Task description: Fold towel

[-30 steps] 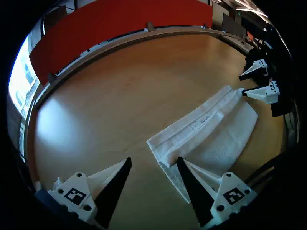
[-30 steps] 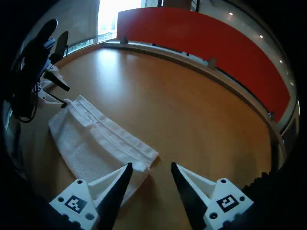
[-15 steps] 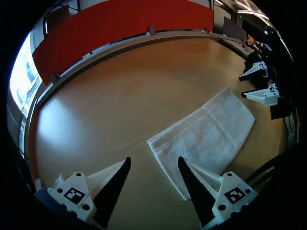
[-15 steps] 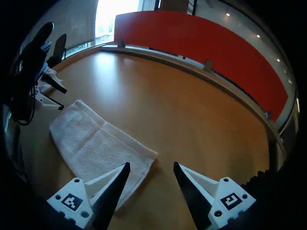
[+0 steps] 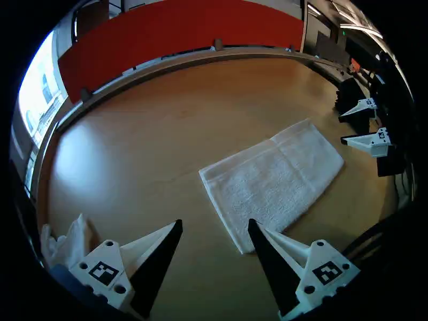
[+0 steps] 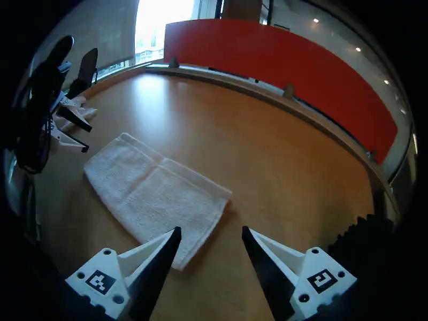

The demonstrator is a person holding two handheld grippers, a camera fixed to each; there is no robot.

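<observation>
White towel (image 5: 273,182): soft, fuzzy cloth, folded into a flat long shape. A thin fold line runs across it near one end.
Where it is: it lies flat on the table (image 5: 160,128), between the two grippers. No finger presses on it.
Table: smooth brown wood, shiny where the light hits it.
Left gripper (image 5: 214,222): two pointed fingers, white plastic outside and black inside. The jaws stand wide apart and hold nothing. The towel's near corner lies just in front of one finger.
Right gripper (image 6: 211,230): the same white and black pointed fingers. Its jaws are also wide apart and hold nothing. The towel's other end lies just in front of it.
Marks (image 5: 104,273): each finger has a small square with a black and white pattern. There are no words to read.
Red wall (image 5: 176,37): a plain, flat red panel behind the far edge of the table.
Small cloth (image 5: 64,246): white and crumpled, at the table's edge beside the left gripper.
Window (image 6: 160,27): very bright, next to the red wall.
</observation>
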